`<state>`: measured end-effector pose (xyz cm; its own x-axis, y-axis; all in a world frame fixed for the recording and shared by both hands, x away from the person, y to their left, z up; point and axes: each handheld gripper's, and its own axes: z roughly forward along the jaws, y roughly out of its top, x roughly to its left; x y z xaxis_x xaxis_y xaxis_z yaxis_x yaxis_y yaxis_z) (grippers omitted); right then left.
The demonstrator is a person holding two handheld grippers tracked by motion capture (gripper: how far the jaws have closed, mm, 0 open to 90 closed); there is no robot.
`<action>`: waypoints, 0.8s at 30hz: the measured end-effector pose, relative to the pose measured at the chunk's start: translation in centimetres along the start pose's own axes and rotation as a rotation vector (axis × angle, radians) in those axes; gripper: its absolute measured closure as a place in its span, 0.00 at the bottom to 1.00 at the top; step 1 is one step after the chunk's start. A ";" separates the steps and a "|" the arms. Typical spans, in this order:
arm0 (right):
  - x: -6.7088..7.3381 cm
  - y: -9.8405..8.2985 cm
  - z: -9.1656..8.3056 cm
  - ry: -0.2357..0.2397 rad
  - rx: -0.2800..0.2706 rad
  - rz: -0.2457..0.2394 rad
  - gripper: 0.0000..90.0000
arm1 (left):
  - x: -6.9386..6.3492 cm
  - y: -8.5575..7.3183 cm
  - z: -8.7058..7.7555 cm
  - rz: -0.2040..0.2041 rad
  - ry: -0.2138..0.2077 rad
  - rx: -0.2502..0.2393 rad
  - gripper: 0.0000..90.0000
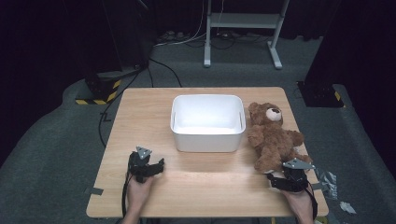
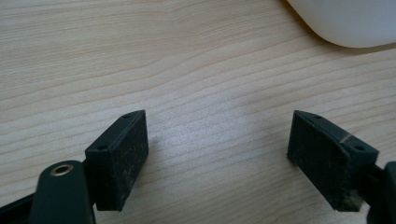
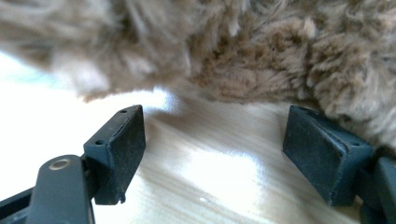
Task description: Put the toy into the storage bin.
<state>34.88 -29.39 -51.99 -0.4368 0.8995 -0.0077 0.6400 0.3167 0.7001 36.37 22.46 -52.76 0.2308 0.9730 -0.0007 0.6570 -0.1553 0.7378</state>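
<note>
A brown teddy bear (image 1: 273, 136) lies on its back at the right of the wooden table (image 1: 196, 186), beside a white empty bin (image 1: 208, 122). My right gripper (image 1: 286, 175) sits low at the bear's feet, open, its jaws spread wide. In the right gripper view the bear's fur (image 3: 261, 51) lies just ahead of my right gripper (image 3: 212, 154), nothing between the pads. My left gripper (image 1: 152, 164) rests on the table in front of the bin's left corner. In the left gripper view my left gripper (image 2: 217, 158) is open over bare wood, the bin's corner (image 2: 345, 23) at top right.
The table stands on grey carpet with cables, a white frame stand (image 1: 243, 28) behind it and yellow-black marked bases (image 1: 100, 91) at the back left. Crumpled silver tape (image 1: 329, 179) lies off the table's right front edge.
</note>
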 end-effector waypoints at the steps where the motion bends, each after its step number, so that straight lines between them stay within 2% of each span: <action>1: 0.1 0.0 0.0 0.002 0.002 0.010 0.25 | 0.0 0.0 0.0 0.000 -0.001 -0.002 0.23; 3: -0.1 0.0 -0.1 -0.001 -0.002 0.022 0.26 | 0.0 0.0 0.0 0.000 -0.002 -0.001 0.23; 5: -0.3 0.1 -0.1 -0.006 -0.013 0.055 0.26 | 0.0 0.0 0.0 0.000 -0.002 -0.002 0.23; 9: -0.4 0.2 -0.5 -0.002 -0.001 0.066 0.27 | 0.0 0.0 0.0 -0.001 -0.001 -0.002 0.23; 13: -0.6 -0.1 -1.5 -0.013 -0.033 0.097 0.28 | 0.0 0.0 0.0 -0.001 -0.001 -0.001 0.23; 16: -0.7 -0.3 -2.2 -0.010 -0.055 0.101 0.33 | 0.0 0.0 0.0 0.000 -0.001 -0.001 0.23; 20: -0.7 -0.3 -2.9 -0.029 -0.069 0.101 0.37 | 0.0 0.0 0.0 -0.002 0.000 -0.001 0.23; 24: -0.6 -0.6 -3.2 -0.010 -0.074 0.116 0.37 | -0.1 0.0 0.0 -0.004 -0.002 -0.001 0.23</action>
<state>32.71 -31.05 -50.07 -0.3562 0.9318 0.0695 0.6374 0.1879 0.7473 36.34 22.42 -52.77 0.2297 0.9732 -0.0048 0.6573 -0.1515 0.7382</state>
